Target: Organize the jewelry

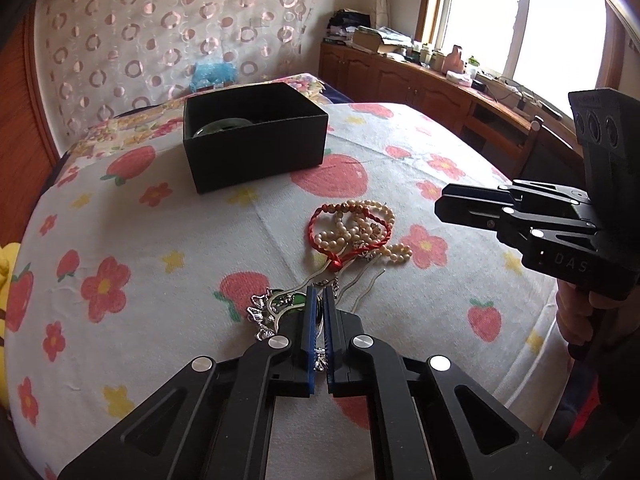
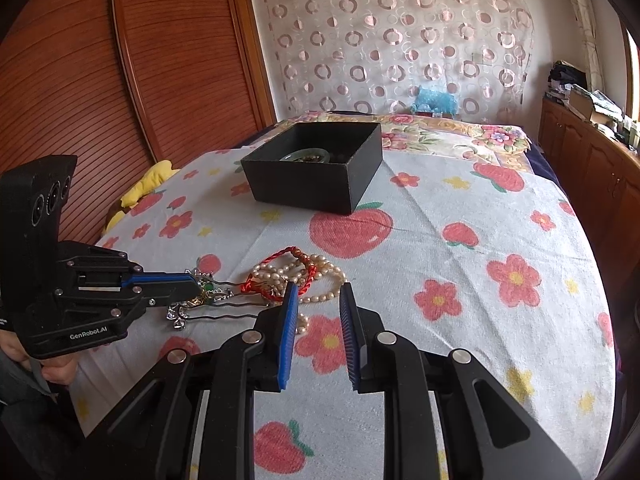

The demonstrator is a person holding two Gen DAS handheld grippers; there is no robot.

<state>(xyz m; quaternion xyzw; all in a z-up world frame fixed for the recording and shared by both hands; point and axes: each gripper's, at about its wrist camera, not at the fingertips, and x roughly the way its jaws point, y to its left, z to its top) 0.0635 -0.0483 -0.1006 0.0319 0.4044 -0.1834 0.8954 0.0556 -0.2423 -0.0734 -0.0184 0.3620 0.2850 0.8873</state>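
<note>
Left gripper [image 1: 319, 304], nearest the lens, is clenched on a silver filigree hairpin with green stone [image 1: 280, 306]; its blue pads pinch the ornate head. The pin's two thin wire prongs trail away toward the middle of the bed, passing beside or under the other jewelry; which, I cannot tell.

Right gripper [image 2: 318, 300] hovers near the pile with jaws partly apart, nothing between them.

Cream pearl-bead necklace [image 1: 362, 228] and red twisted cord bracelet [image 1: 320, 220] lie tangled together mid-bed on the white strawberry-and-flower printed bedspread [image 1: 120, 208], just beyond the hairpin. Black rectangular cardboard box [image 1: 256, 136] sits open farther on, toward the headboard end, with a pale green bangle [image 2: 306, 156] already inside.

Judged step: hairpin grasped, lift toward the box not yet begun.

Risks:
- Prongs may snag the cord or pearls on lifting and drag the whole tangle along.
- Grip sits on uneven filigree; the pin could swivel or slip out mid-carry.
- Soft bedding gives underfoot, so a dropped piece may roll toward the bed's edge.
</note>
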